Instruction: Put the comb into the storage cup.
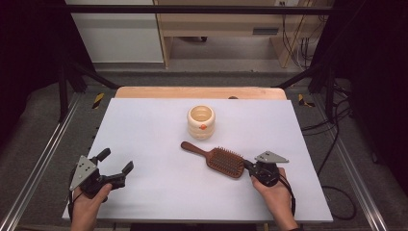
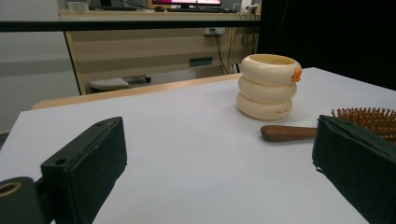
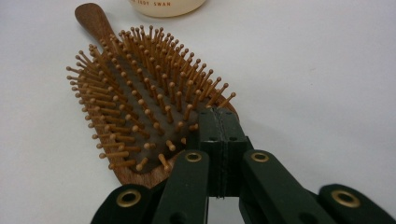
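A wooden hairbrush [image 1: 217, 157] is seen lying bristles up on the worktop [image 1: 159, 120], right of centre and towards the near edge, its handle aimed at a cream ringed cup [image 1: 201, 121] further back. The right tongs [image 1: 247, 166] are pressed together at the brush head's near end, touching its rim. The left tongs [image 1: 117, 166] are held spread wide near the near-left corner, nothing between them.

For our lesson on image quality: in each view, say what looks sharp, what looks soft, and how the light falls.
High view: even light on the white table, dark curtains at both sides. Left gripper view: cream holder fairly sharp, near fingers soft. Right gripper view: hairbrush bristles crisp, its handle end slightly blurred, shadows faint.
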Demonstrator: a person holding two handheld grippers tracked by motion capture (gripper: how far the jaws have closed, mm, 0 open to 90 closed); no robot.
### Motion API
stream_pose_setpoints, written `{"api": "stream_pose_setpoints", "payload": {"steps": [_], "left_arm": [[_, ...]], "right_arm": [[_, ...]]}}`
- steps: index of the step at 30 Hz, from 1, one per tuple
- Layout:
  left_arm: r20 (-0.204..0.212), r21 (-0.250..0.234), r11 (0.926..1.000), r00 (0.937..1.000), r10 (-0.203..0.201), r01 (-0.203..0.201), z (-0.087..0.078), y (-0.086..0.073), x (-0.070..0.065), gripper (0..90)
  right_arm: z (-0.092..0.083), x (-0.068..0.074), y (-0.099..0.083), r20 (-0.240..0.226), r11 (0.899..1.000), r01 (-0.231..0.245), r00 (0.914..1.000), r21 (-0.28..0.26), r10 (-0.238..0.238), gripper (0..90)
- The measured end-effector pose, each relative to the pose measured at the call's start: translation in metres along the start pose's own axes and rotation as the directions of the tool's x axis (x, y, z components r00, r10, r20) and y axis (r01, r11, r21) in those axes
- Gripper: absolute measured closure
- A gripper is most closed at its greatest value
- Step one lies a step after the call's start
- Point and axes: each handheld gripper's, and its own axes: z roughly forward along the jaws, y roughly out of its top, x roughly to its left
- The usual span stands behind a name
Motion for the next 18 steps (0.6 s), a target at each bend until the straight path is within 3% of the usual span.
{"api": "stream_pose_setpoints", "payload": {"steps": [18], "left_arm": [[0.002, 0.005, 1.0000, 1.0000, 0.000, 0.000, 0.000, -0.001, 0.000, 3.2]], "right_arm": [[0.016, -0.011, 0.015, 0.009, 0.998, -0.004, 1.0000, 0.059, 0.003, 90.0]]}}
